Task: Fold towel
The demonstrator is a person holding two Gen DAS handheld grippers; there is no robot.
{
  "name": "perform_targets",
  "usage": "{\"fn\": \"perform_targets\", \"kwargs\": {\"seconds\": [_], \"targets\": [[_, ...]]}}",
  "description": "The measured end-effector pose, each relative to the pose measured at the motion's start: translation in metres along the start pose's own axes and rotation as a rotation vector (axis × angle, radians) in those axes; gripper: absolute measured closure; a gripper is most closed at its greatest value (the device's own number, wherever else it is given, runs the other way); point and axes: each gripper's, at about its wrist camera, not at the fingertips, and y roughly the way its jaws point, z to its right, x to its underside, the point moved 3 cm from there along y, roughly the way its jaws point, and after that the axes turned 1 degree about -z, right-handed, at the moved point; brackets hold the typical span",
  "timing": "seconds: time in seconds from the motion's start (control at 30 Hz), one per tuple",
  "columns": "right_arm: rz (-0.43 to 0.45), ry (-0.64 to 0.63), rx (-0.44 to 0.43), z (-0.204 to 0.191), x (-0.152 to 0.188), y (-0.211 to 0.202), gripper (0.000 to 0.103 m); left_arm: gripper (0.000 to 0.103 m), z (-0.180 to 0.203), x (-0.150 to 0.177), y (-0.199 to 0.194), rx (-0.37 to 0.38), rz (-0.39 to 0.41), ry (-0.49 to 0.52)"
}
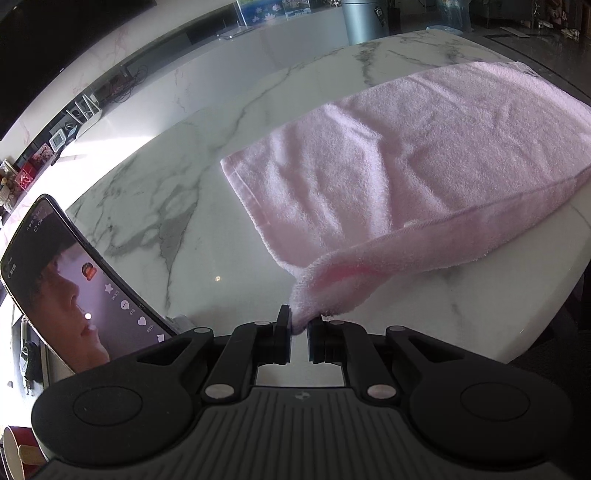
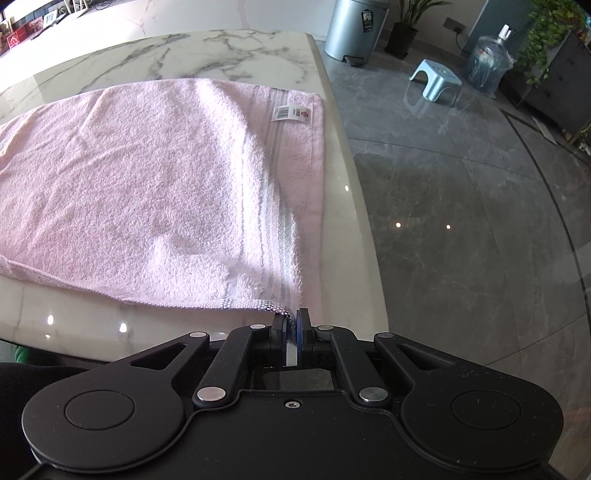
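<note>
The pink towel [image 1: 424, 158] lies on the white marble bench [image 1: 166, 192], spread out in front of me. Most of it rests flat. Its near edge comes up off the bench to meet my two claws.

My left claw [image 1: 299, 325] pinches the near left corner of the towel. The corner is bunched up between the two black fingers, and the cloth lifts up from the bench to reach it. The rest of the towel runs away from this claw, up and to the right.

My right claw [image 2: 291, 321] is pressed almost together on the near right corner, right at the striped band [image 2: 275, 206]. The towel [image 2: 147, 177] stretches away from this claw, up and to the left. At the far end of that band I see a small label [image 2: 291, 111]. The right side of the towel lies close to the bench edge.

A phone [image 1: 74, 280] leans by my left claw with its screen on. On the grey floor [image 2: 461, 206] past the bench stand a bin [image 2: 354, 29], a small stool [image 2: 436, 79] and a water bottle [image 2: 491, 62].
</note>
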Motion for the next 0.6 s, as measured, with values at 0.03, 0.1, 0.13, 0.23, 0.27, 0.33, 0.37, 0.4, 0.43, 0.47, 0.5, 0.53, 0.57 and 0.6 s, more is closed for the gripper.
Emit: {"fn": "perform_targets", "kwargs": {"seconds": [0.03,0.1,0.13,0.23,0.27,0.33,0.37,0.4,0.43,0.47,0.5,0.53,0.57,0.6], "targets": [[-0.007,0.0,-0.001,0.001,0.002,0.0,0.1,0.094,0.001,0.002,0.0,0.001,-0.003,0.004],[-0.021,-0.003,-0.009,0.003,0.002,0.003,0.098,0.094,0.001,0.006,-0.002,-0.004,-0.005,0.012],[-0.027,-0.005,-0.014,0.003,0.004,0.004,0.097,0.094,0.001,0.007,-0.003,-0.006,-0.008,0.015],[-0.032,-0.004,-0.017,0.003,0.008,0.004,0.093,0.094,0.0,0.009,-0.004,-0.007,-0.02,0.019],[-0.035,-0.004,-0.018,0.003,0.009,0.004,0.091,0.094,-0.001,0.009,-0.005,-0.009,-0.02,0.022],[-0.04,-0.007,-0.019,0.003,0.012,0.002,0.083,0.094,-0.001,0.009,-0.007,-0.012,-0.016,0.026],[-0.042,-0.011,-0.017,0.003,0.013,0.002,0.079,0.094,-0.001,0.009,-0.008,-0.013,-0.013,0.028],[-0.042,-0.013,-0.014,0.004,0.014,0.0,0.073,0.094,-0.001,0.009,-0.01,-0.013,-0.01,0.029],[-0.039,-0.013,-0.01,0.005,0.015,-0.001,0.071,0.094,-0.001,0.009,-0.012,-0.015,-0.006,0.03],[-0.036,-0.013,-0.006,0.007,0.016,-0.003,0.071,0.094,-0.001,0.008,-0.013,-0.016,-0.002,0.032],[-0.033,-0.012,-0.003,0.008,0.017,-0.004,0.07,0.094,-0.001,0.008,-0.015,-0.016,0.003,0.035],[-0.03,-0.008,-0.002,0.009,0.018,-0.006,0.07,0.094,-0.002,0.007,-0.017,-0.018,0.007,0.038],[-0.025,-0.004,-0.002,0.011,0.019,-0.009,0.07,0.094,-0.001,0.006,-0.019,-0.02,0.011,0.041],[-0.021,-0.001,-0.001,0.012,0.019,-0.01,0.07,0.094,-0.001,0.005,-0.02,-0.022,0.015,0.043]]}}
